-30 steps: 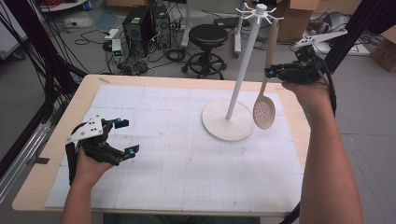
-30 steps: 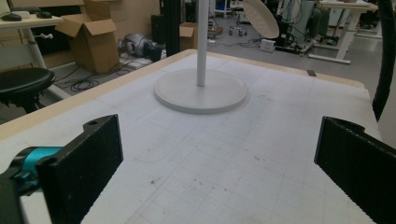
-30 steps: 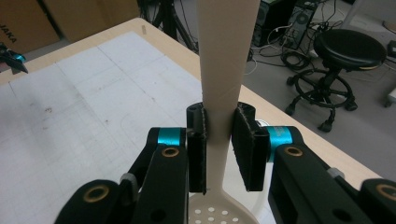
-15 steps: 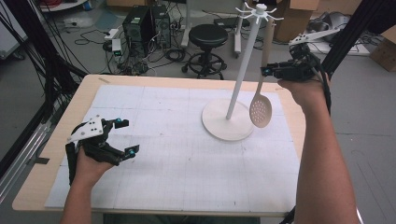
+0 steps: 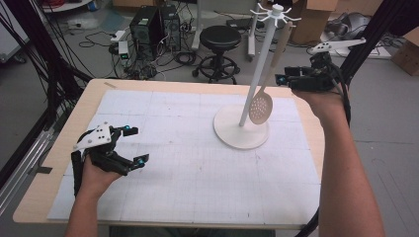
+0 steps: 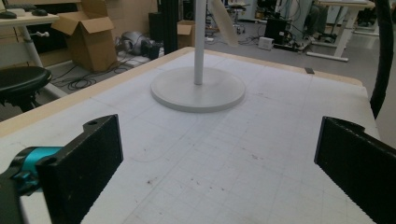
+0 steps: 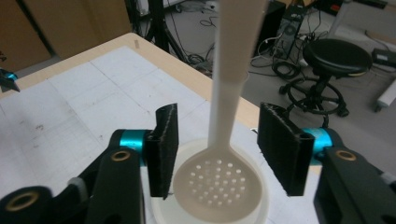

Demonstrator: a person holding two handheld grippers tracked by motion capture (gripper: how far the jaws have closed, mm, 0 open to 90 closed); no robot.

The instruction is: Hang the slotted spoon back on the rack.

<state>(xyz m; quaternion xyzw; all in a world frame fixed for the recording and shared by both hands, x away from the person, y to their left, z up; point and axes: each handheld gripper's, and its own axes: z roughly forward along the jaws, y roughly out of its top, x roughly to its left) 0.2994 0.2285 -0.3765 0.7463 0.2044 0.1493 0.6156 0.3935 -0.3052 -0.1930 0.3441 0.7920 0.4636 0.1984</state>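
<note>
A cream slotted spoon (image 5: 261,104), its round bowl pierced with small holes, hangs from the white rack (image 5: 243,129), handle up and bowl down, slightly tilted. The right gripper (image 7: 217,149) has wide jaws either side of it, apparently not touching; the left gripper (image 5: 132,144) rests wide on the desk (image 5: 188,163). White gridded mat, cluttered lab floor beyond.

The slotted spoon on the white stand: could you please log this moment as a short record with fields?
item: slotted spoon, beige, perforated bowl
state: hanging from a hook of the white stand, bowl down
right hand-held gripper: open, jaws either side of the spoon neck, not touching it
left hand-held gripper: open, low over the white mat, holding nothing
surface: wooden table
</note>
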